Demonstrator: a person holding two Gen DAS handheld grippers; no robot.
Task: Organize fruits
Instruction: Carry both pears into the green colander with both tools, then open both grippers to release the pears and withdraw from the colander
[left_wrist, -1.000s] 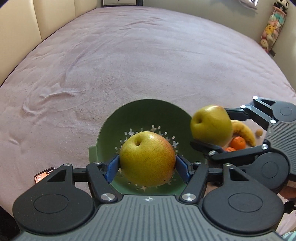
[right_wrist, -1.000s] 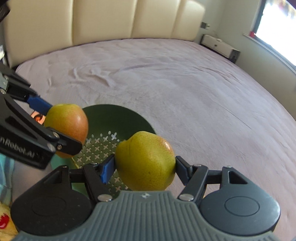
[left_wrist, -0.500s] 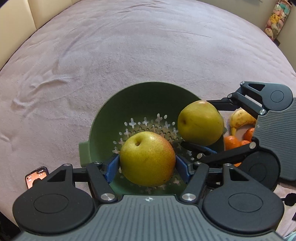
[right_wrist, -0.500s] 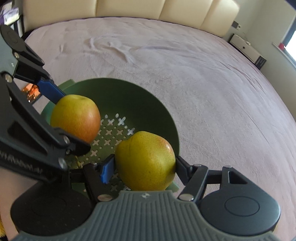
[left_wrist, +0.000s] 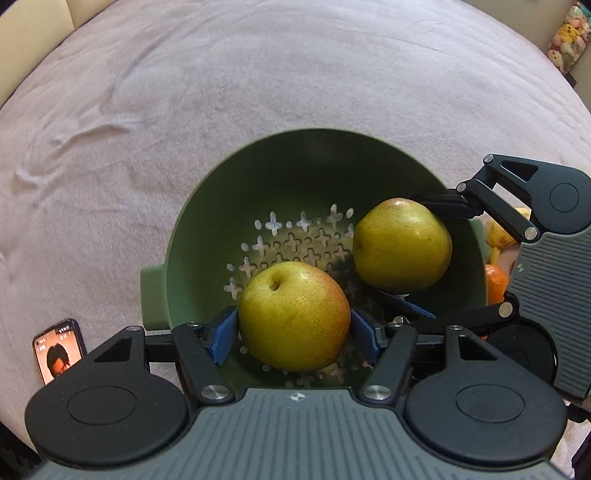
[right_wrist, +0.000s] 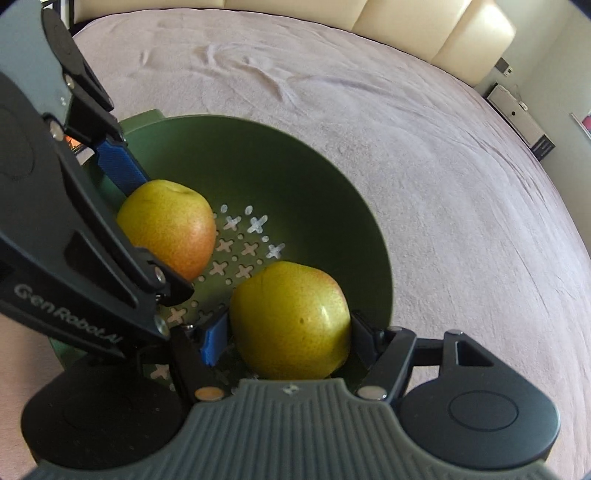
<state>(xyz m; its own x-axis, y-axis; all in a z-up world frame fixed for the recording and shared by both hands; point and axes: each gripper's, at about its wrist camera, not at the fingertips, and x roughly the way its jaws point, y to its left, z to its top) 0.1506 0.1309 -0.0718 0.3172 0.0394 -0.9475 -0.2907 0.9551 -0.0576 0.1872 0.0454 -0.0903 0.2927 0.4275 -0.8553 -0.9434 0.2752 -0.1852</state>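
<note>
Green colander (left_wrist: 236, 206) on the bed holds both pears low inside: left hand-held gripper (left_wrist: 293, 334) clamps one pear (left_wrist: 293, 314), right hand-held gripper (right_wrist: 284, 341) the other pear (right_wrist: 290, 319). Lower each until touching, then release gently, apart.

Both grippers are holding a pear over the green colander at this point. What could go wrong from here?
1. The left gripper and right gripper sit close together inside the colander; they could knock each other while releasing.
2. The left pear and right pear may bump and bruise once dropped.
</note>
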